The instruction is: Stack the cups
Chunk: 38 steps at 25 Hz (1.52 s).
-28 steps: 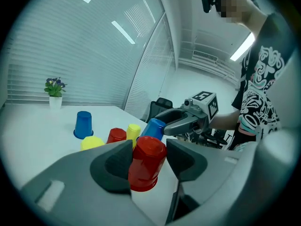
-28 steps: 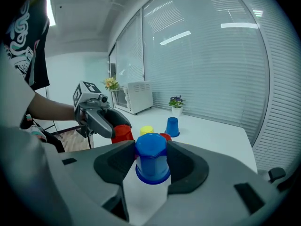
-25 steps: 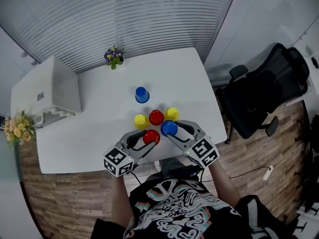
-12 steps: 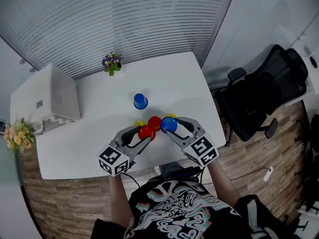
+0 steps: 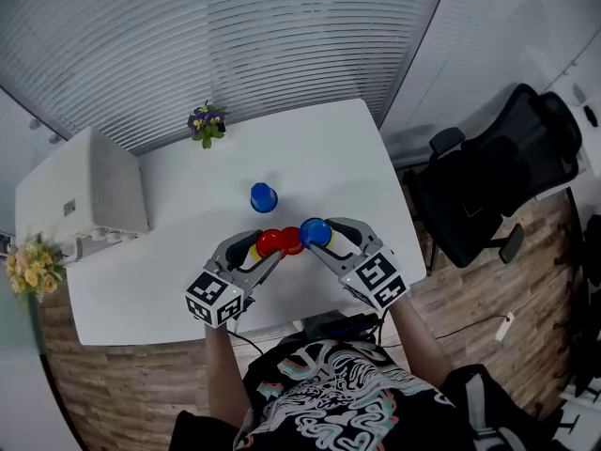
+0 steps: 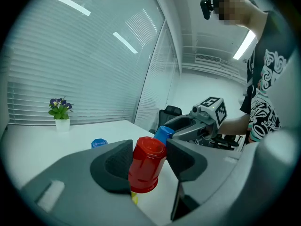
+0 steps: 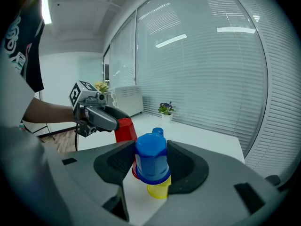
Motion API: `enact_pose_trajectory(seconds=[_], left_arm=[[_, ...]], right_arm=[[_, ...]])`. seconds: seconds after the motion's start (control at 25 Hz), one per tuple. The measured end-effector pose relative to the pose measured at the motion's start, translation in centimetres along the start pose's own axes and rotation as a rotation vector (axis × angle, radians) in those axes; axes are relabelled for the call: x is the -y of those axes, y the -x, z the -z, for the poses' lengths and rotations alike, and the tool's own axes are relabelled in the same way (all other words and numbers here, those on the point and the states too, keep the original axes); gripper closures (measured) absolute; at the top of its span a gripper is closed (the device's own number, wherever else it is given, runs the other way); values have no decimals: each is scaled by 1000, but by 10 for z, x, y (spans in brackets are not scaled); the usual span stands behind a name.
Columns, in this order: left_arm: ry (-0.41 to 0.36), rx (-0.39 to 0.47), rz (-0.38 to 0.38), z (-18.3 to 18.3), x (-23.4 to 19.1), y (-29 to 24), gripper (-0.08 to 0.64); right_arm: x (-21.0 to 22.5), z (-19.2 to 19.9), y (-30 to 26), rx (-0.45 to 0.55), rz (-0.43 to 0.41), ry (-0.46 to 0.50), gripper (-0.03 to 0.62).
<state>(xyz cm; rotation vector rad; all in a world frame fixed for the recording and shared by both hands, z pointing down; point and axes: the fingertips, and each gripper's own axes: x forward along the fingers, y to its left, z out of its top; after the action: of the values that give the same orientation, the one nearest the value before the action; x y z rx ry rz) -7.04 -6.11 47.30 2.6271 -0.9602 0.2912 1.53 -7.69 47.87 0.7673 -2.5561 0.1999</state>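
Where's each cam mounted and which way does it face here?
Head view: on the person's head, steeply down at the white table; shows forearms, torso, left gripper, right gripper.
Left gripper view: on that gripper, along jaws gripping the red cup; shows torso.
Right gripper view: on that gripper, along jaws gripping the blue cup; shows left forearm.
Shared: both gripper views see the flower pot.

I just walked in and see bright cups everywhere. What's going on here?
A person is stacking cups with a gripper in each hand. The left gripper grips an upside-down red cup, and the right gripper holds an upside-down blue cup right over a yellow cup. A second blue cup stands alone farther back on the white table.
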Motion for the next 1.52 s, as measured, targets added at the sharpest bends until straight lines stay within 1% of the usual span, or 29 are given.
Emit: enact_pose_trajectory(seconds=[0.32, 0.92, 1.52], left_arm=[[11, -7, 12, 1, -8, -11, 339], [38, -14, 39, 6, -12, -17, 337], [47, 1, 36, 5, -12, -16, 334]], right_arm=[[2, 4, -12, -25, -25, -10, 379], [2, 2, -22, -26, -47, -18, 377], [-1, 1, -24, -20, -62, -11, 376]])
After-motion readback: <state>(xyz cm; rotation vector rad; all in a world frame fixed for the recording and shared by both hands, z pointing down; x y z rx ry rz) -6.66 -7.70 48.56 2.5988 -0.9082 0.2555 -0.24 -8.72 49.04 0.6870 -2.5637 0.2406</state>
